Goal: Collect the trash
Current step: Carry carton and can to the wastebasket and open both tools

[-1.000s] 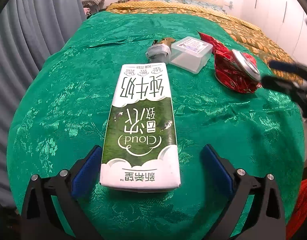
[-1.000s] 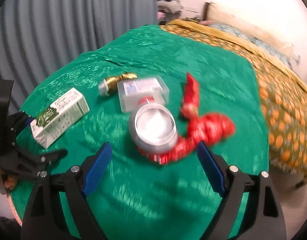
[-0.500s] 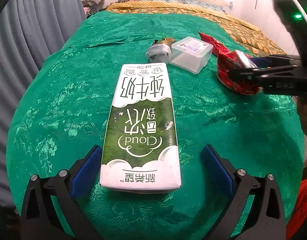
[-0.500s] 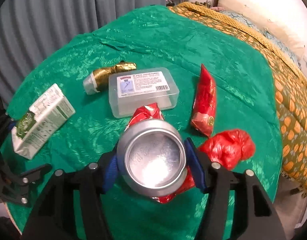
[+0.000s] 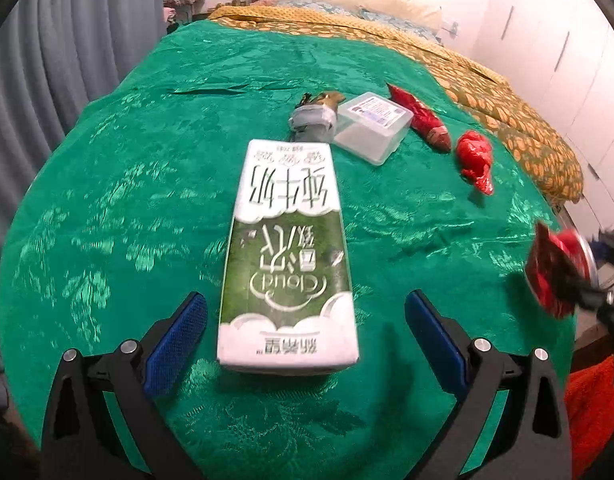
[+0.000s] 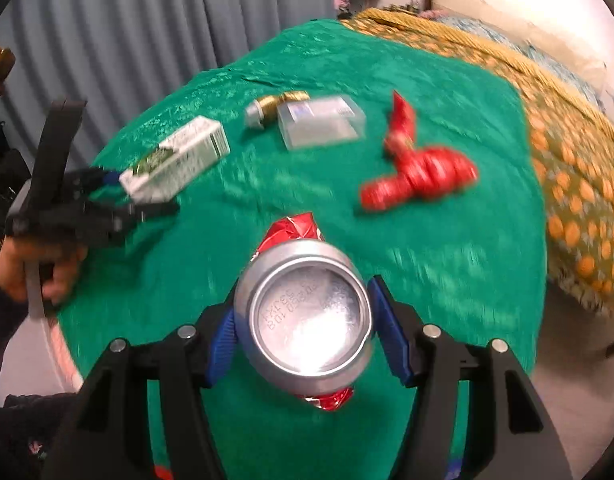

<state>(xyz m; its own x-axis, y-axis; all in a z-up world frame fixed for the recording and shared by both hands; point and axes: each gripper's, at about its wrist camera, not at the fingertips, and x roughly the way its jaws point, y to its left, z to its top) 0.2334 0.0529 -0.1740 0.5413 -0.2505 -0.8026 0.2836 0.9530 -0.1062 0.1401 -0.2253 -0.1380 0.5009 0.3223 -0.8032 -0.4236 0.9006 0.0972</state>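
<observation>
My right gripper (image 6: pixel 303 320) is shut on a crushed red can (image 6: pixel 305 316), silver base toward the camera, held above the near edge of the green cloth. The can also shows in the left wrist view (image 5: pixel 557 270) at the far right. My left gripper (image 5: pixel 305 332) is open, its blue pads on either side of the near end of a green and white milk carton (image 5: pixel 287 256) that lies flat. The carton also shows in the right wrist view (image 6: pixel 175 158).
On the green tablecloth (image 5: pixel 107 184) lie a clear plastic box (image 5: pixel 373 126), a gold and grey wrapper (image 5: pixel 315 114), a red wrapper (image 5: pixel 421 118) and a crumpled red bag (image 5: pixel 475 158). A bed with a yellow cover (image 5: pixel 487 84) stands behind. Grey curtains (image 6: pixel 147 20) hang left.
My right gripper closed on the red can, lifted it off the cloth and carried it back toward the near right edge. My left gripper stayed open around the carton.
</observation>
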